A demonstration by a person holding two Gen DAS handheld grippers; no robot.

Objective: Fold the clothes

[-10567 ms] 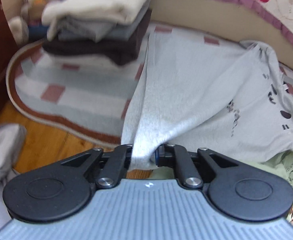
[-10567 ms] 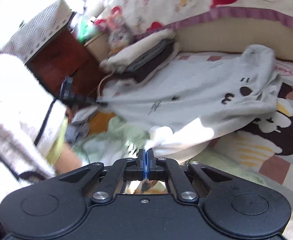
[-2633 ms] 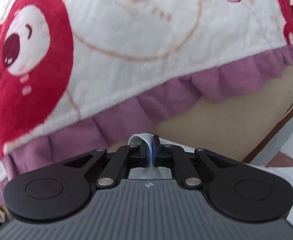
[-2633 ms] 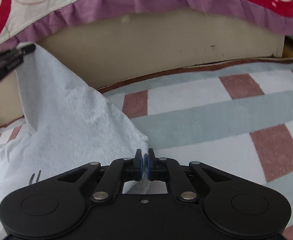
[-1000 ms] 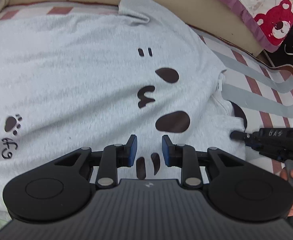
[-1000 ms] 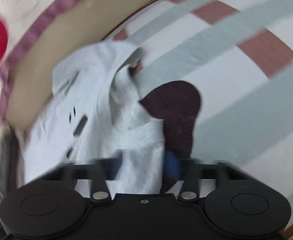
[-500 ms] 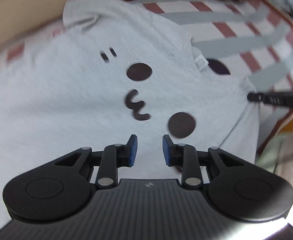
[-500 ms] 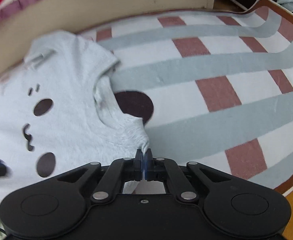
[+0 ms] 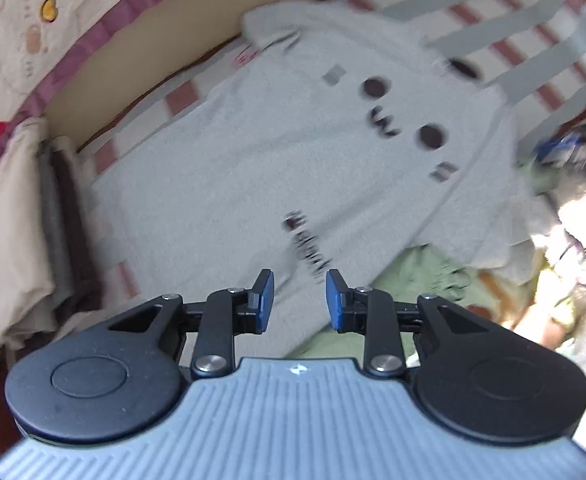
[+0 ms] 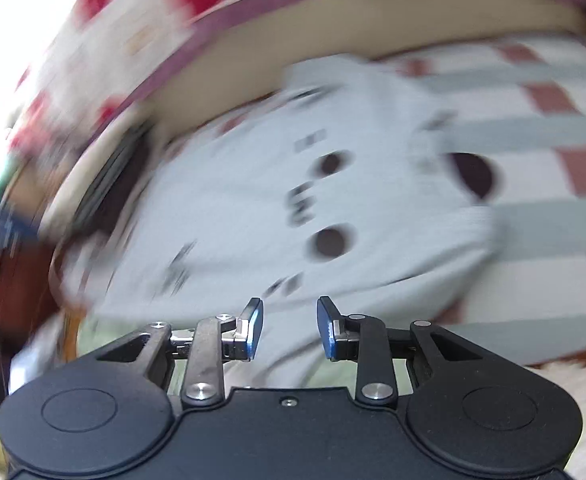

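A light grey T-shirt (image 9: pixel 293 152) with a dark cat-face print lies spread flat, face up, on the striped rug (image 9: pixel 533 40). It also shows in the right wrist view (image 10: pixel 253 216), blurred by motion. My left gripper (image 9: pixel 299 300) is open and empty, held above the shirt's lower hem. My right gripper (image 10: pixel 289 328) is open and empty, above the shirt's near edge.
A stack of folded clothes (image 9: pixel 25 232) stands at the left of the rug. A bed with a purple-frilled quilt (image 9: pixel 53 20) runs along the far side. A green garment (image 9: pixel 421 280) lies under the shirt's near edge. Clutter is at the right (image 9: pixel 573 152).
My right gripper has let go of the shirt's shoulder and opened. Both grippers have pulled back, so the whole shirt now shows lying flat.
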